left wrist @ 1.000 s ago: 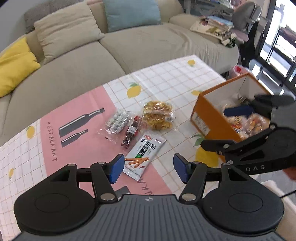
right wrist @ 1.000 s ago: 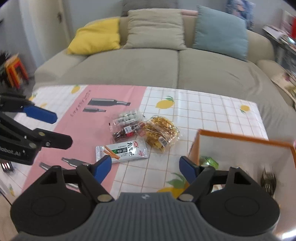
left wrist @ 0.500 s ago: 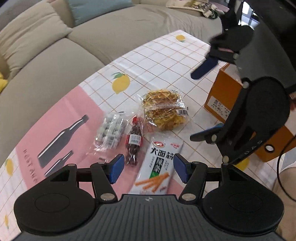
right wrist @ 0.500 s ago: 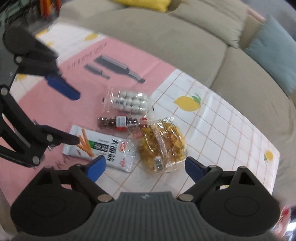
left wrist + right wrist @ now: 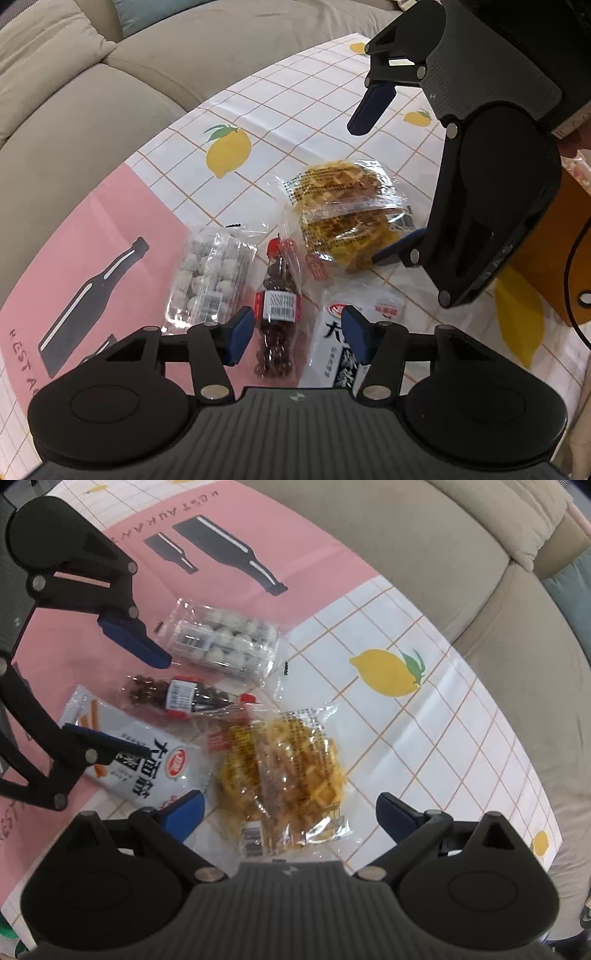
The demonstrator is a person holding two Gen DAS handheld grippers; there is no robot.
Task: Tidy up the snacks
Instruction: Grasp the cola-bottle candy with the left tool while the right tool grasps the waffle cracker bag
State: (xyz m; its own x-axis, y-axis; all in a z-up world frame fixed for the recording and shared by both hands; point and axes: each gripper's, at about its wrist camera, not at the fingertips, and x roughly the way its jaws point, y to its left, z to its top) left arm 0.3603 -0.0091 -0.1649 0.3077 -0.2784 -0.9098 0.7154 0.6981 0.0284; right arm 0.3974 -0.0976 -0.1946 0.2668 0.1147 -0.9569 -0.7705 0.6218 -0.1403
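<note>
Several wrapped snacks lie together on the tablecloth. A waffle pack is on the right. A bottle-shaped bag of dark candy lies in the middle. A clear pack of white balls is on the left. A white snack-stick packet is nearest. My left gripper is open, low over the candy bag. My right gripper is open wide around the waffle pack, its fingers either side of it.
An orange cardboard box stands at the right edge of the left wrist view, behind the right gripper. A beige sofa runs along the table's far edge. The tablecloth is pink and white with lemons.
Both grippers have dropped closer to the snacks. The right one moved from the box over to the waffle pack. The left one came down over the candy bag.
</note>
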